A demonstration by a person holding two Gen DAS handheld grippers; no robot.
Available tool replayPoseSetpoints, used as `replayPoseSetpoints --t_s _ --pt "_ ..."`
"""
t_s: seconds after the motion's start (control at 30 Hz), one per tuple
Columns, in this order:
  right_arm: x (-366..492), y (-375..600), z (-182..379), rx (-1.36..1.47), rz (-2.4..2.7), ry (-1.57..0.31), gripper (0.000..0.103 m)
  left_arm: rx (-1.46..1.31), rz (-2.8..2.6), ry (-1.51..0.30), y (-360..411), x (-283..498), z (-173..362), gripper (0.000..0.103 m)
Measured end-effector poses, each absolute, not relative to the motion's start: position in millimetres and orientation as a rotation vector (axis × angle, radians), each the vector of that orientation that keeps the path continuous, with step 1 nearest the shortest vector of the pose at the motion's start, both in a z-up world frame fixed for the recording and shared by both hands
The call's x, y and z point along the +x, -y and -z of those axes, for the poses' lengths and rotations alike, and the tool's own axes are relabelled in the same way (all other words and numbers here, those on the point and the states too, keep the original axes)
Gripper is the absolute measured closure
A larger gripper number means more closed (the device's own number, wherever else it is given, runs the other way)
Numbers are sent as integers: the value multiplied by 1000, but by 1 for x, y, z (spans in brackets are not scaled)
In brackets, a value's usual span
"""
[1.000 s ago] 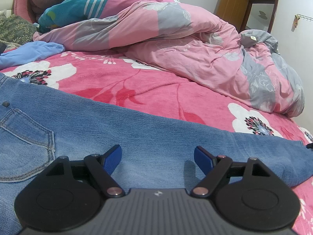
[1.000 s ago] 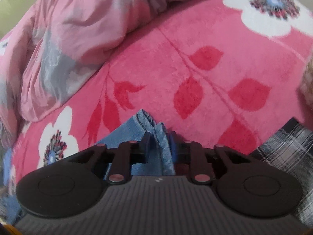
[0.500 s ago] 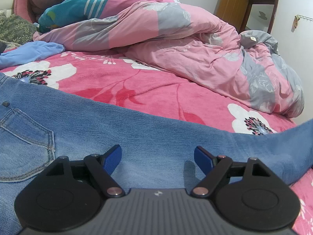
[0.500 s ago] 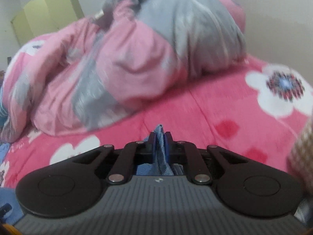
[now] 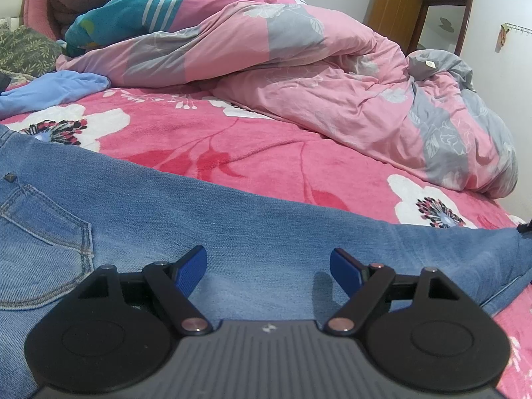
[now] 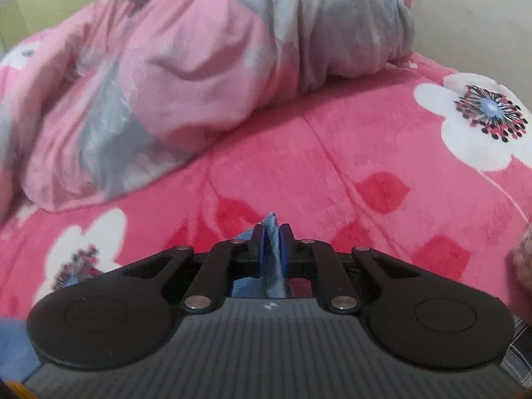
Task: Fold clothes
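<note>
Blue jeans (image 5: 232,232) lie flat across the pink floral blanket (image 5: 232,146), back pocket at the left, one leg running off to the right. My left gripper (image 5: 267,254) hovers just over the denim, open, with nothing between its blue pads. In the right wrist view my right gripper (image 6: 271,229) pinches a folded edge of the jeans (image 6: 273,266) above the blanket (image 6: 332,166). Its jaws are opening slightly, but the pads still press on the denim.
A crumpled pink and grey duvet (image 5: 299,76) is heaped at the back of the bed. A light blue garment (image 5: 50,89) lies at the far left, near pillows. Plaid fabric (image 6: 518,349) shows at the lower right. A wooden door (image 5: 389,10) stands behind.
The right gripper has lifted and tilted up with the denim edge still pinched, so its view swung from blanket to duvet. The far jeans leg rose, then dropped back. The left gripper stayed still.
</note>
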State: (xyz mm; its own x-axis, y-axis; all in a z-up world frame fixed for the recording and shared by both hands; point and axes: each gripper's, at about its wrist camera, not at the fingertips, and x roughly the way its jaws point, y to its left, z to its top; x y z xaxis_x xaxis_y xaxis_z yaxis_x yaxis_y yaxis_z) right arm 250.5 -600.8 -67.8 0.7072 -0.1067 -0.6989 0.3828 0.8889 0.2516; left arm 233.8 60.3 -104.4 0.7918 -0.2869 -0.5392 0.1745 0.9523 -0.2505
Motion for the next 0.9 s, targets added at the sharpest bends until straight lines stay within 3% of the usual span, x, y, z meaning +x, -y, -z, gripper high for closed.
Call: replayPoseSetpoints --t_s 0.07,0.23,0.4,0.63,0.73,0.77,0.8,0.9 --pt "249 602 75 391 312 -764 77 -192 250 -609 -60 234 105 21" --pt "216 612 63 466 380 -686 58 -194 250 -608 -60 233 105 21" --pt "165 623 48 654 304 -622 53 -194 250 -608 -60 233 105 21" --pt "168 603 68 554 278 -725 53 -208 259 -603 -62 234 106 20" --pt "178 598 77 534 249 -739 57 -208 259 -603 -63 234 106 20" --pt "179 594 78 520 236 -743 74 -208 259 -603 -63 234 106 20" --pt "181 591 78 506 225 -746 85 -209 259 -603 -62 234 106 20" --pt "176 583 66 456 227 -710 92 -208 259 -603 -62 234 106 20"
